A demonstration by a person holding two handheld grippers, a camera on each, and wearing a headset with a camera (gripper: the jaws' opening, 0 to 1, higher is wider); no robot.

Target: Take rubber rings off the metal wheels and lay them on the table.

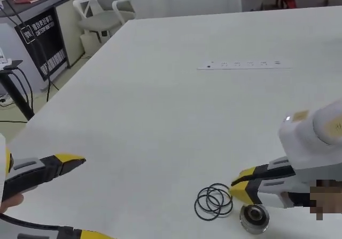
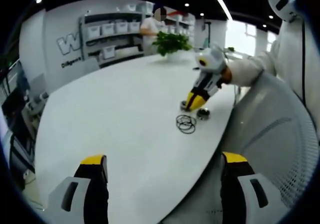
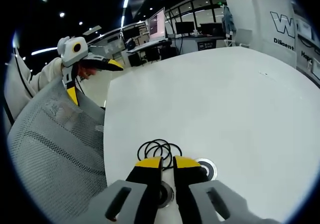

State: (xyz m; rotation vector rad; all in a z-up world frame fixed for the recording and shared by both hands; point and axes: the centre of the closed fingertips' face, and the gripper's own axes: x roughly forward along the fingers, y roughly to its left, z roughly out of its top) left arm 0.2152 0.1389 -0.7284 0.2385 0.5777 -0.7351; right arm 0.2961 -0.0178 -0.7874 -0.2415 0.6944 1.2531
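Note:
Several loose black rubber rings (image 1: pixel 214 200) (image 3: pixel 159 149) (image 2: pixel 186 123) lie overlapping on the white table (image 1: pixel 176 110). A metal wheel (image 1: pixel 254 217) (image 3: pixel 206 169) (image 2: pixel 203 114) lies flat just beside them. My right gripper (image 1: pixel 238 188) (image 3: pixel 167 164) (image 2: pixel 192 102) hovers low over the table with its yellow tips at the edge of the rings, jaws shut to a narrow slit. A second wheel (image 3: pixel 162 194) (image 2: pixel 183 104) sits under its jaws. My left gripper (image 1: pixel 88 197) (image 2: pixel 164 160) (image 3: pixel 95 81) is held wide open and holds nothing, off the table's near left edge.
A grey mesh chair (image 3: pixel 50 149) (image 2: pixel 280 134) stands close against the table's near edge. A flush socket strip (image 1: pixel 243 64) sits in the tabletop farther back. White chairs (image 1: pixel 101 14) and desks stand beyond the far left corner, and a plant (image 2: pixel 172 41) at one end.

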